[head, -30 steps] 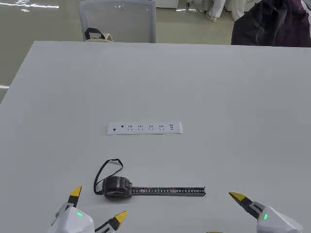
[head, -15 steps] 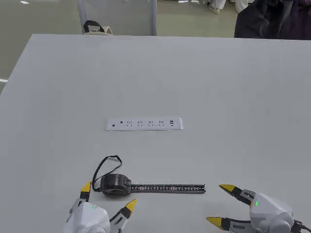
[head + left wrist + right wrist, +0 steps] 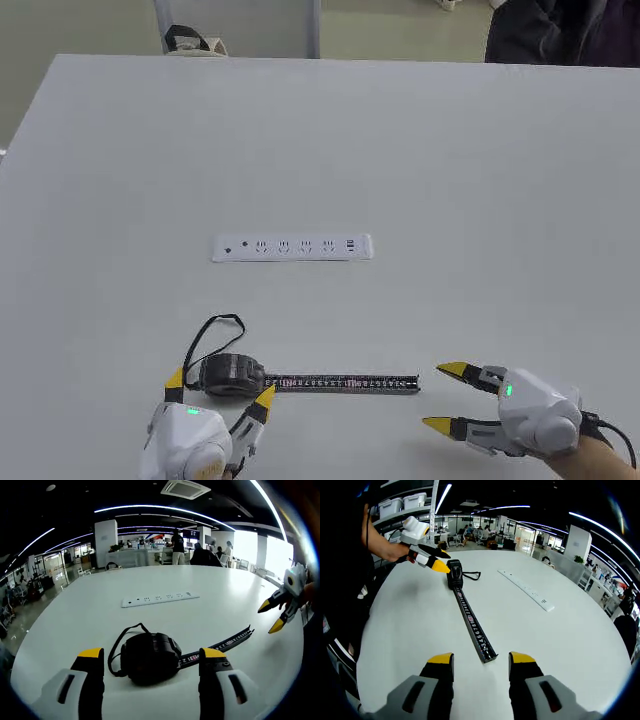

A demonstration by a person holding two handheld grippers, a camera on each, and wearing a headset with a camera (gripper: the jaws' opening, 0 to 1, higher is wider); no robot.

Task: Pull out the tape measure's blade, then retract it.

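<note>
A dark tape measure lies on the white table with its blade pulled out to the right. A black wrist loop curls behind its case. My left gripper is open, its yellow tips on either side of the case just short of it. My right gripper is open too, a little to the right of the blade's end, which lies just ahead of its jaws. Nothing is held.
A white power strip lies across the middle of the table, beyond the tape measure. A chair stands at the table's far edge, and a dark shape sits at the far right.
Both grippers have moved in toward the tape measure: the left up to its case, the right toward the blade's end. The tape measure has stayed put.
</note>
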